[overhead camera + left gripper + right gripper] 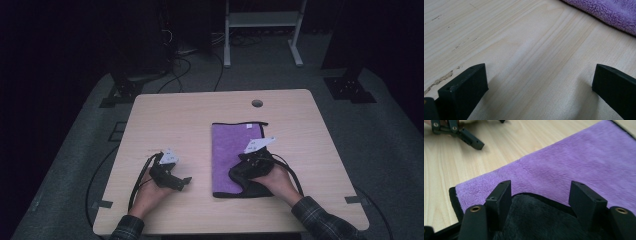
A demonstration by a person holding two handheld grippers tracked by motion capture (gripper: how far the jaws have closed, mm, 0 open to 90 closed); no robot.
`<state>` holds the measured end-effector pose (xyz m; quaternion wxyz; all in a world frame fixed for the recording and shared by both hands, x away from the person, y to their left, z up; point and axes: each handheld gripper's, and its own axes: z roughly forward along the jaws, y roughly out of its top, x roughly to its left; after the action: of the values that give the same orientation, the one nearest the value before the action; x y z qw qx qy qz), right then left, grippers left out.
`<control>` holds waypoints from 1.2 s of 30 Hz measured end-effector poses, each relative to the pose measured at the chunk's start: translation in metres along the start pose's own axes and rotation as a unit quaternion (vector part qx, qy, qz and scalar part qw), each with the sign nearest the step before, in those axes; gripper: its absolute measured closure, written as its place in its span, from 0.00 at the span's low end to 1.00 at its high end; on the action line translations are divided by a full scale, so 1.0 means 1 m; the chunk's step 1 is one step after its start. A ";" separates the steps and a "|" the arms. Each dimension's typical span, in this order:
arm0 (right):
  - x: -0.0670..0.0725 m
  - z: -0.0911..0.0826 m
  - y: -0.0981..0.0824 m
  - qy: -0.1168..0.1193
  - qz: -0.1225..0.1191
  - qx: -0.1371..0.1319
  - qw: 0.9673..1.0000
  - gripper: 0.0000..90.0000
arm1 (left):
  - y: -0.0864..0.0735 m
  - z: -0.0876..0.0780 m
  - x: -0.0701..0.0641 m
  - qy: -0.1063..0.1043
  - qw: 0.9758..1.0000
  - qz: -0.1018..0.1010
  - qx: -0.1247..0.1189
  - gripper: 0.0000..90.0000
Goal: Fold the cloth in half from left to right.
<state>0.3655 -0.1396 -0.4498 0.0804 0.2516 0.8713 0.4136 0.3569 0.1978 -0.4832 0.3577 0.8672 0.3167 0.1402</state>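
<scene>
A purple towel (pixel 235 150) lies folded on the wooden table (pixel 190 115), right of centre. Its near corner is turned over and shows a black underside (pixel 252 189). My right gripper (pixel 237 174) hovers low over that corner, open. In the right gripper view its jaws (pixel 541 192) stand apart above the black flap (pixel 536 222), with purple pile (pixel 579 160) beyond; the pads do not press on the cloth. My left gripper (pixel 183 181) rests on bare wood left of the towel, open. The left gripper view shows its jaws (pixel 539 75) wide apart with nothing between them and the towel's edge (pixel 609 12) at top right.
A round hole (pixel 257 103) sits near the table's far edge. A white metal stand (pixel 262 22) and cables stand on the floor behind. One of the left gripper's fingers (pixel 471 141) appears at the top left of the right gripper view.
</scene>
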 end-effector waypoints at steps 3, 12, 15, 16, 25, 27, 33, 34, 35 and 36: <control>0.003 0.007 -0.001 0.009 -0.005 0.006 1.000 0.39 | 0.000 0.000 0.000 0.000 1.000 0.000 0.000 0.00; 0.009 0.022 -0.006 0.003 -0.040 0.037 0.999 0.59 | 0.000 0.000 0.000 0.000 1.000 0.000 0.000 0.00; 0.009 0.020 -0.007 -0.007 -0.049 0.035 0.998 0.76 | 0.000 0.000 0.000 0.000 1.000 0.000 0.000 0.00; 0.010 0.019 -0.007 -0.008 -0.052 0.035 0.998 0.83 | 0.000 0.000 0.000 0.000 1.000 0.000 0.000 0.00; 0.007 -0.003 -0.006 -0.004 -0.041 0.006 0.999 0.89 | 0.000 0.000 0.000 0.000 1.000 0.000 0.000 0.00; 0.007 -0.012 -0.008 -0.008 -0.038 -0.003 0.999 0.89 | 0.000 0.000 0.000 0.000 1.000 0.000 0.000 0.00; 0.006 -0.034 -0.018 -0.017 -0.030 -0.014 0.999 0.89 | 0.000 0.000 0.000 0.000 1.000 0.000 -0.001 0.00; 0.006 -0.037 -0.020 -0.019 -0.030 -0.015 0.999 0.88 | 0.000 0.000 0.000 0.001 1.000 0.002 -0.001 0.00; 0.007 -0.041 -0.022 -0.022 -0.028 -0.017 0.999 0.89 | 0.000 0.000 0.000 0.001 1.000 0.002 0.000 0.00; 0.007 -0.044 -0.024 -0.024 -0.027 -0.018 0.999 0.89 | 0.000 0.000 0.000 0.001 1.000 0.002 0.000 0.00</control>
<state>0.3347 -0.1790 -0.4393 0.1173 0.2364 0.8681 0.4203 0.3568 0.1983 -0.4832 0.3573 0.8677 0.3152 0.1418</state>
